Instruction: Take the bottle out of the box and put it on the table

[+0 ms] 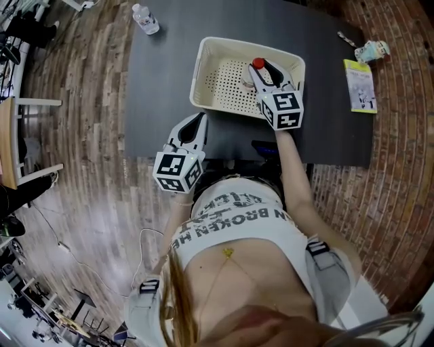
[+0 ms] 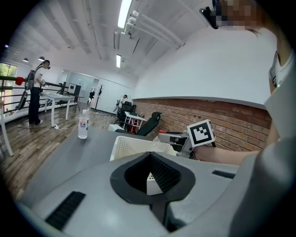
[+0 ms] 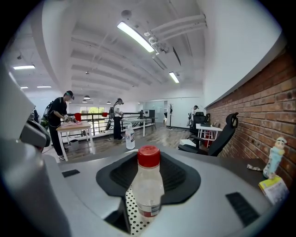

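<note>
A small clear bottle with a red cap (image 1: 257, 65) (image 3: 147, 185) stands upright between the jaws of my right gripper (image 1: 262, 73) (image 3: 148, 172), which is shut on it. The gripper holds it over the right part of the cream perforated box (image 1: 203, 74) (image 2: 134, 146), whose dotted floor (image 3: 132, 213) shows below the bottle. My left gripper (image 1: 199, 120) (image 2: 151, 155) hangs at the near edge of the dark table (image 1: 163, 101), in front of the box's near left corner. Its jaws meet at the tips with nothing between them.
A clear water bottle (image 1: 145, 18) (image 2: 83, 124) (image 3: 130, 137) stands at the table's far left corner. A yellow-green booklet (image 1: 360, 86) and a small figurine (image 1: 373, 50) (image 3: 274, 157) lie at the right end. People stand at desks in the background.
</note>
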A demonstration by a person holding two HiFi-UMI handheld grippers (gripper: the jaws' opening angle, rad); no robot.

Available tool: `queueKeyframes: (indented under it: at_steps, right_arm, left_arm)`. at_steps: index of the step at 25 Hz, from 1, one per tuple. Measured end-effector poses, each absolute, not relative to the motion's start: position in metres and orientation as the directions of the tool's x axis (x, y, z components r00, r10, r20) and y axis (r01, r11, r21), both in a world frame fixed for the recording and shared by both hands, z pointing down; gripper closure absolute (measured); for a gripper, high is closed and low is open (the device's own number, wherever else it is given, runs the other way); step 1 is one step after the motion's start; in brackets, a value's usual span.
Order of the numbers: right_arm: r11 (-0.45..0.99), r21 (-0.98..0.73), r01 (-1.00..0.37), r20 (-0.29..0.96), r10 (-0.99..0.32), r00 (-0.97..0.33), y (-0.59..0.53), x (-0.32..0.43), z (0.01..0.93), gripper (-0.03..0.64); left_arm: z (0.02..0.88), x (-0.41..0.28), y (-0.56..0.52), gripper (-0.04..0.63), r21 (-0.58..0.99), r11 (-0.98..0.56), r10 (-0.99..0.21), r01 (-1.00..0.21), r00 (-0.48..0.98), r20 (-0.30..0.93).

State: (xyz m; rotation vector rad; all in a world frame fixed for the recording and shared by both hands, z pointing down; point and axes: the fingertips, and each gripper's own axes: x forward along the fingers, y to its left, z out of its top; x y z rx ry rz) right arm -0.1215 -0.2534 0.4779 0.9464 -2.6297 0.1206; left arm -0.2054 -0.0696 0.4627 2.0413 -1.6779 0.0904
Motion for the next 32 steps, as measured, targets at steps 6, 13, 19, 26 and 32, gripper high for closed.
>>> queueKeyframes:
  at_steps: [6,13,19,26,32]
  right_arm:
    - [0.789,0.061,-0.612,0.331,-0.594,-0.733,-0.245,-0.121,0.456,0.474]
    - [0.801,0.053,-0.596,0.31,-0.581,-0.753,-0.235,-0.114,0.435,0.474]
    - [0.814,0.065,-0.577,0.292,-0.569,-0.769,-0.225,-0.116,0.411,0.476]
    - [0.837,0.102,-0.538,0.267,-0.544,-0.796,-0.211,-0.115,0.382,0.476]
    - [0.841,0.106,-0.531,0.259,-0.539,-0.802,-0.204,-0.116,0.366,0.477]
  left_arm:
    - [0.462,-0.2,-0.07,0.591,0.331,-0.147,-0.901,-0.932,0.264,0.344]
    - [0.464,-0.192,-0.067,0.591,0.346,-0.173,-0.89,-0.922,0.296,0.347]
    - [0.465,-0.192,-0.067,0.591,0.344,-0.188,-0.884,-0.92,0.311,0.35]
    - [0.467,-0.182,-0.07,0.591,0.337,-0.219,-0.873,-0.916,0.338,0.351]
    - [0.465,-0.178,-0.07,0.591,0.339,-0.239,-0.866,-0.91,0.358,0.349]
